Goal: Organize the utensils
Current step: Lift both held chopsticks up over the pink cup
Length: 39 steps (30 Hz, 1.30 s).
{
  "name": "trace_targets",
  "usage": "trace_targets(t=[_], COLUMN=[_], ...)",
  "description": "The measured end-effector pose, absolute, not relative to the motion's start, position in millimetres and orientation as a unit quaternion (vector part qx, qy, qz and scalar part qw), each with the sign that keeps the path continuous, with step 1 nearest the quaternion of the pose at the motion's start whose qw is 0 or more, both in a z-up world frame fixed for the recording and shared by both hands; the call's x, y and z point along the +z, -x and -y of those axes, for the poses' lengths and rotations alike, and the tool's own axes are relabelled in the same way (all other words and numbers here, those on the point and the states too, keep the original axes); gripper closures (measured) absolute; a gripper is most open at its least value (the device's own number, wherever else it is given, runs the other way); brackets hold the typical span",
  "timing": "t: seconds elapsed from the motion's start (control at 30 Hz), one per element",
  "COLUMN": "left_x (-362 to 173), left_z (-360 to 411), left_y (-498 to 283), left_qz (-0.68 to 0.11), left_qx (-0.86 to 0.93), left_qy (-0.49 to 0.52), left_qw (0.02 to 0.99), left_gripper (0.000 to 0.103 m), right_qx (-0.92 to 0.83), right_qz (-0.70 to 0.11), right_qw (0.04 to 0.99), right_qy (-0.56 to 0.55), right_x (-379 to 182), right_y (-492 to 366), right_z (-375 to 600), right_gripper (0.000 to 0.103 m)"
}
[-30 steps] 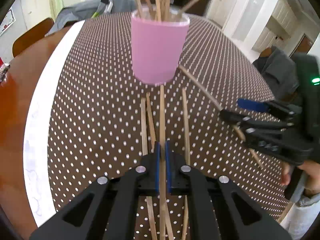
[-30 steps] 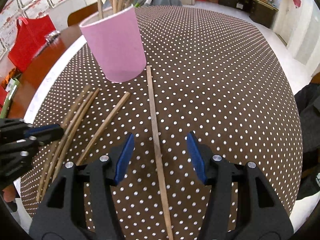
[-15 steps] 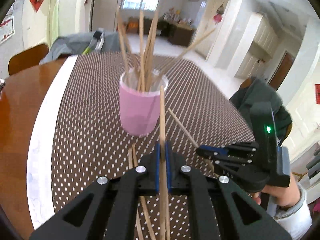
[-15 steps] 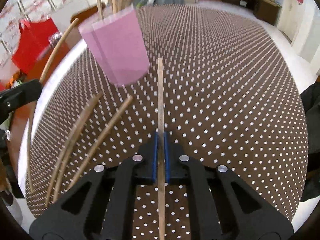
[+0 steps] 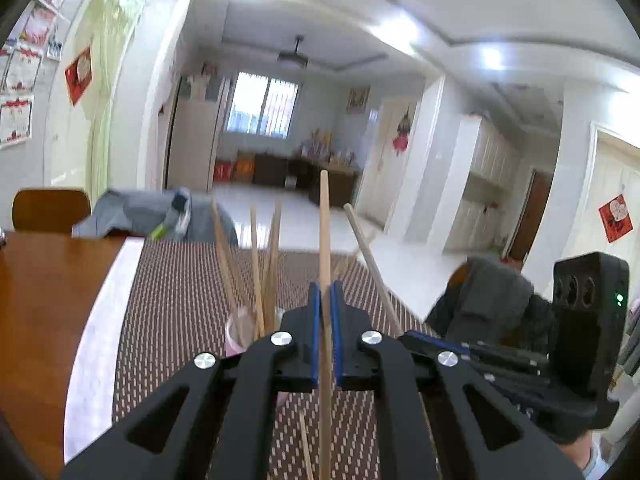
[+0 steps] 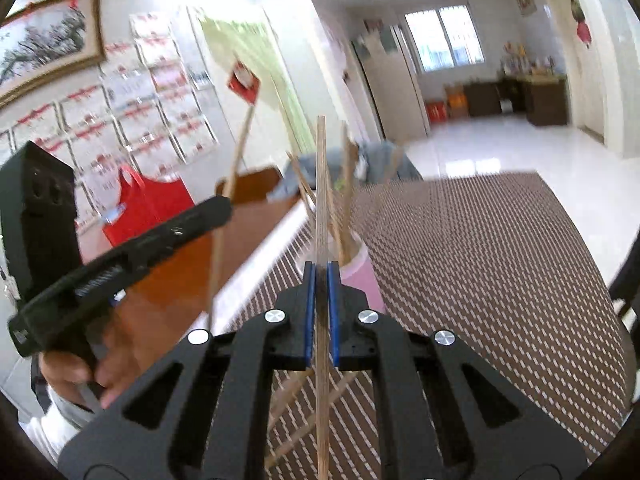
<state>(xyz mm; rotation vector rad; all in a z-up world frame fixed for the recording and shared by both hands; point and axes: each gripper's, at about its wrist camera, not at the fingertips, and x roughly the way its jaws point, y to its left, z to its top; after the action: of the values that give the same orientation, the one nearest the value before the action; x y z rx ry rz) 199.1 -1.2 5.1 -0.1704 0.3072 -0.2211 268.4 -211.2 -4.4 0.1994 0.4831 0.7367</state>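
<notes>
On the left, the left tool (image 5: pixel 326 304) is clamped tight on one chopstick (image 5: pixel 324 232), which stands nearly upright above the worktop (image 5: pixel 180 280). Just beyond its tips, the pink cup (image 5: pixel 236 334) sits on the dotted mat with several sticks (image 5: pixel 256 264) already fanned out of it. To the right, the right tool (image 6: pixel 320 280) is likewise pinched shut on a second chopstick (image 6: pixel 321 184), the cup (image 6: pixel 362 276) close behind its tips. A few loose sticks (image 6: pixel 296 396) lie on the mat below.

Risks, as I judge them: both tools head for the same narrow mouth, so the two held sticks or the tools could clash over it. A descending tip could catch the splayed sticks in the cup and lever them out, or nudge the light cup over. Each stick is gripped near its middle by thin pads, so it may pivot or slip if its end strikes the rim.

Hard to make out: the left tool's body hides most of the cup in its view, and the cup's mouth is blurred in both. The lower ends of the held sticks run out of frame. How many loose sticks remain cannot be counted.
</notes>
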Motion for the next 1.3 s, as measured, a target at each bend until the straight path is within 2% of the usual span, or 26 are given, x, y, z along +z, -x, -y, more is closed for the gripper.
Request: trace_targets(t=[0.47, 0.67, 1.3], left_x=[24, 15, -24], left_z=[-19, -26, -46], left_y=[-244, -261, -298], left_qz=[-0.023, 0.021, 0.004], left_qx=[-0.077, -0.058, -0.051], left_qy=[0.122, 0.129, 0.140], left_qw=[0.989, 0.990, 0.989], left_gripper=[0.097, 0.097, 0.097], right_qx=[0.319, 0.298, 0.283], right_qz=[-0.067, -0.041, -0.012], right_qw=[0.935, 0.939, 0.946], right_qy=[-0.140, -0.169, -0.157], right_x=[13, -1, -25], right_y=[-302, -326, -349], right_z=[167, 160, 142], right_gripper=[0.096, 0.096, 0.096])
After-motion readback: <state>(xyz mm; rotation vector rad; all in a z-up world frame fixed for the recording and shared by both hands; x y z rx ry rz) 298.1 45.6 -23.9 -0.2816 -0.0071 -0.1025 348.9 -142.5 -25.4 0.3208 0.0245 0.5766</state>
